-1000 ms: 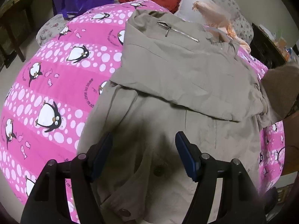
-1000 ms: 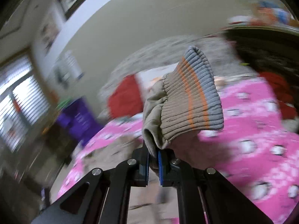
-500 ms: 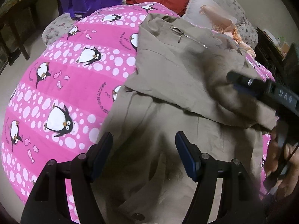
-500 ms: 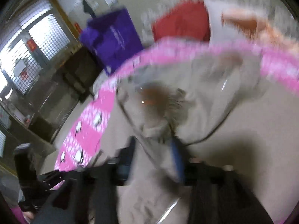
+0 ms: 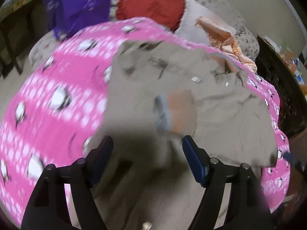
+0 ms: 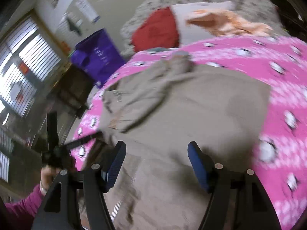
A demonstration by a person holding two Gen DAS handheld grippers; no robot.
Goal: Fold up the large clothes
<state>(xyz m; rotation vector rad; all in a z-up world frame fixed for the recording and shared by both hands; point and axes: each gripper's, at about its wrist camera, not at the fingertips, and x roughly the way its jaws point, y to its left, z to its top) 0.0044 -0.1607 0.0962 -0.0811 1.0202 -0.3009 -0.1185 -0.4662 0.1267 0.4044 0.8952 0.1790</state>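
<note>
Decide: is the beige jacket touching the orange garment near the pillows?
Cannot tell. In the left wrist view the beige jacket nears the orange garment, but blur hides any contact.

My left hand-held gripper (image 5: pixel 147 153) hovers over a beige coat (image 5: pixel 220 118) spread across the bed's pink penguin-print blanket (image 5: pixel 63 88), its blue-padded jaws opening with nothing between them. A striped ribbed cuff (image 5: pixel 172 113) lies on the coat. A red cushion (image 5: pixel 151 7) and purple bag (image 5: pixel 80 2) sit at the bed's far edge.
</note>
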